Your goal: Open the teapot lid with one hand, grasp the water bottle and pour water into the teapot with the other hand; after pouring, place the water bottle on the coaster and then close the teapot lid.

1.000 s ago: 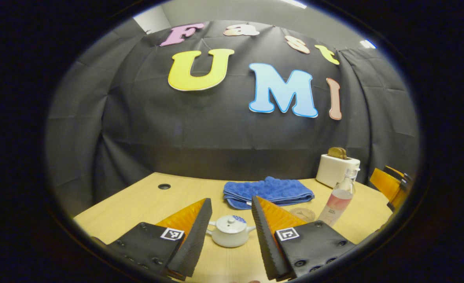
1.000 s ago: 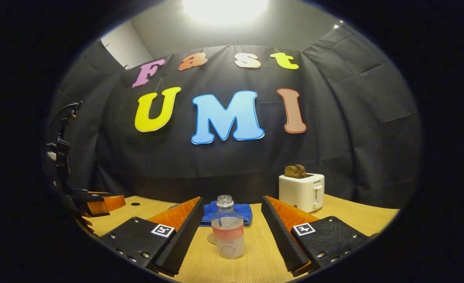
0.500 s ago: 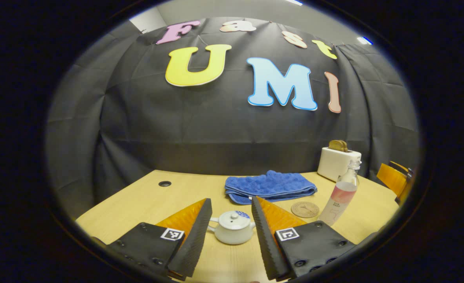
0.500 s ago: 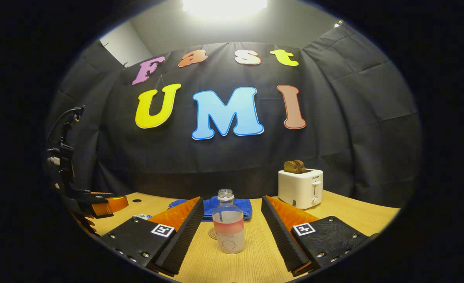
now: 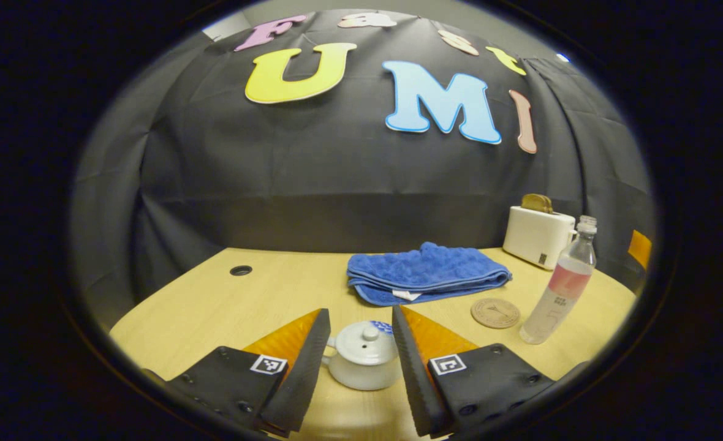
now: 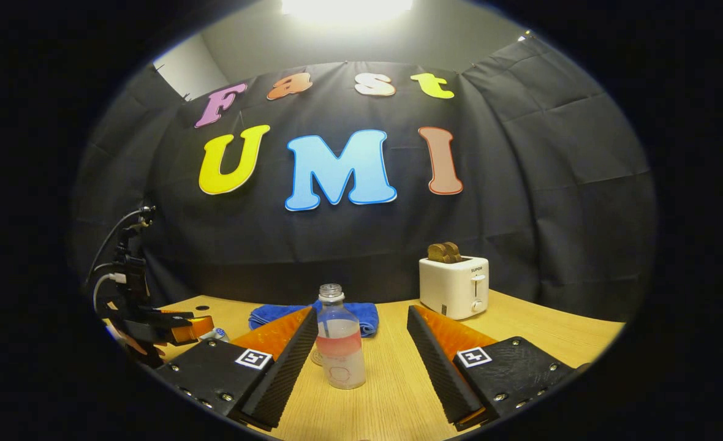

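Observation:
A small white teapot (image 5: 362, 362) with its lid (image 5: 364, 342) on sits on the wooden table, between the open fingers of my left gripper (image 5: 360, 321), which does not touch it. To its right lie a round coaster (image 5: 495, 312) and an uncapped clear water bottle (image 5: 557, 286) with a pink label. In the right gripper view the same bottle (image 6: 338, 344) stands upright just ahead of my open right gripper (image 6: 361, 321), nearer its left finger. The left gripper (image 6: 177, 326) and a bit of the teapot (image 6: 215, 334) show at far left.
A folded blue towel (image 5: 426, 272) lies behind the teapot and coaster. A white toaster (image 5: 538, 236) with bread in it stands at the back right of the table (image 5: 227, 306). A round cable hole (image 5: 240, 270) is at the back left.
My left gripper has come down and forward toward the teapot, which now looks larger between the fingers. The right gripper has shifted slightly right, so the bottle sits closer to its left finger.

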